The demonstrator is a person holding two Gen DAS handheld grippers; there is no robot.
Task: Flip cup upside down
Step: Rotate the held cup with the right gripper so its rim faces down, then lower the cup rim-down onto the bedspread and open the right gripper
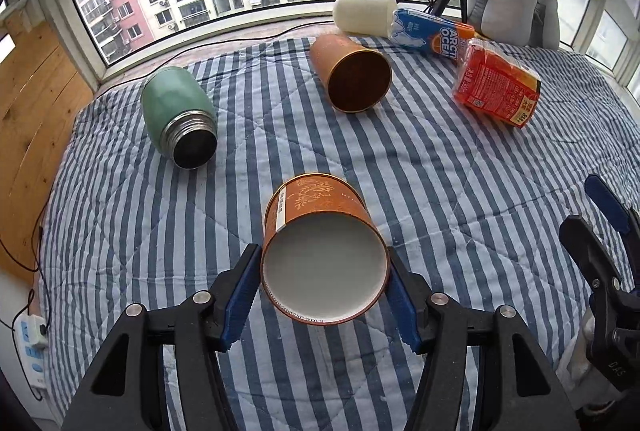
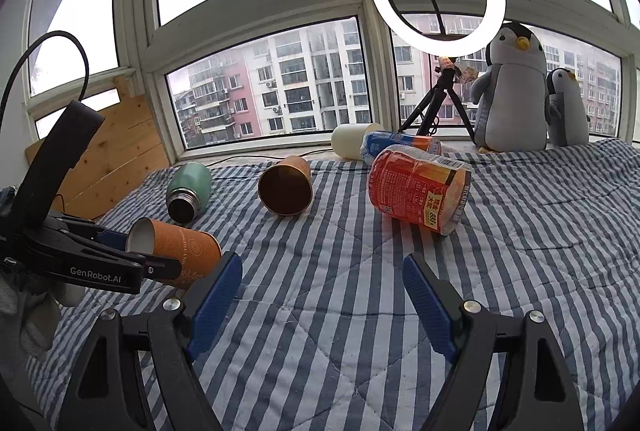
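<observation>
An orange paper cup (image 1: 320, 227) with a white inside lies on its side, its open mouth toward the left wrist camera. My left gripper (image 1: 324, 283) is shut on its rim end, one blue pad on each side. In the right wrist view the same cup (image 2: 180, 247) sits at the left, held by the left gripper (image 2: 132, 251) just above the striped quilt (image 2: 320, 291). My right gripper (image 2: 322, 283) is open and empty over the quilt, to the right of the cup. It also shows at the right edge of the left wrist view (image 1: 596, 219).
On the quilt (image 1: 440, 171) lie a green flask (image 1: 178, 115), a copper cup (image 1: 352, 71), a red-orange packet (image 1: 496, 87), a blue bottle (image 1: 432, 29) and a white cup (image 1: 364, 14). Penguin plushes (image 2: 514, 91) and a ring light tripod (image 2: 438, 103) stand by the window.
</observation>
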